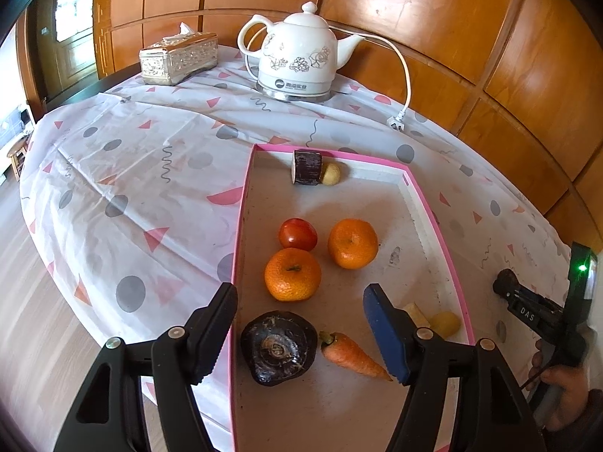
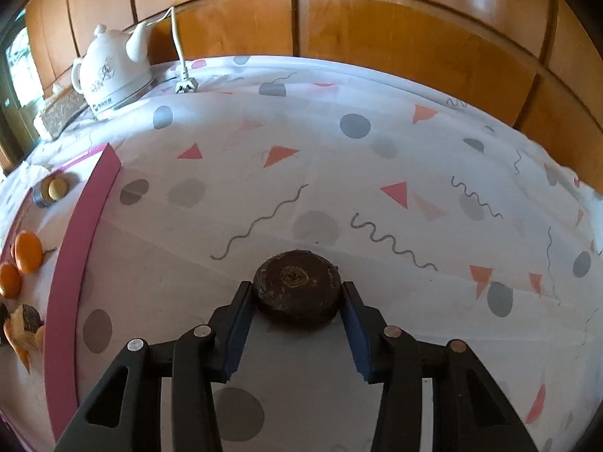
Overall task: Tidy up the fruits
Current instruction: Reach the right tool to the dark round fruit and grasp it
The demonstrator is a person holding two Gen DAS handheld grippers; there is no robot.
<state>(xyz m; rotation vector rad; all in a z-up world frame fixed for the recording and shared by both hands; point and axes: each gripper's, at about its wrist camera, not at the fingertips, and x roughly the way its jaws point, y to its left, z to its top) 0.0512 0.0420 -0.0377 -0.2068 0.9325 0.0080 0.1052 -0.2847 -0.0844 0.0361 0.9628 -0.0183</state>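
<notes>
A: Item one, the largest: the table under its patterned cloth (image 2: 301,173). What lies on it by your right gripper (image 2: 297,310)?

B: A dark round water chestnut (image 2: 296,290), flat on the cloth, outside the pink-rimmed tray (image 2: 81,233). It sits between my right fingertips, both pads touching its sides. I am clenched on it.

A: Item two, the tray. Contents?

B: Seen from my left wrist, in the tray (image 1: 241,226): a second dark chestnut (image 1: 278,346), the biggest piece, nearest my left gripper (image 1: 299,333); two tangerines (image 1: 293,274) (image 1: 352,243); a red tomato (image 1: 297,233) touching the nearer tangerine; a carrot (image 1: 352,354) just beside the chestnut; a purple cane stub (image 1: 307,167) with a pale piece against it at the far end.

A: Left jaws?

B: Released, roughly half wide, nothing between them. The left finger (image 1: 215,335) hangs over the tray's pink rim, the blue-padded one (image 1: 382,333) over the carrot's tip.

A: Differences between views?

B: Only the left view shows my right hand (image 1: 565,388) on the handle. Only the right view shows the pads meeting the chestnut. The kettle (image 1: 297,56) and tissue box (image 1: 179,58) appear in both.
</notes>
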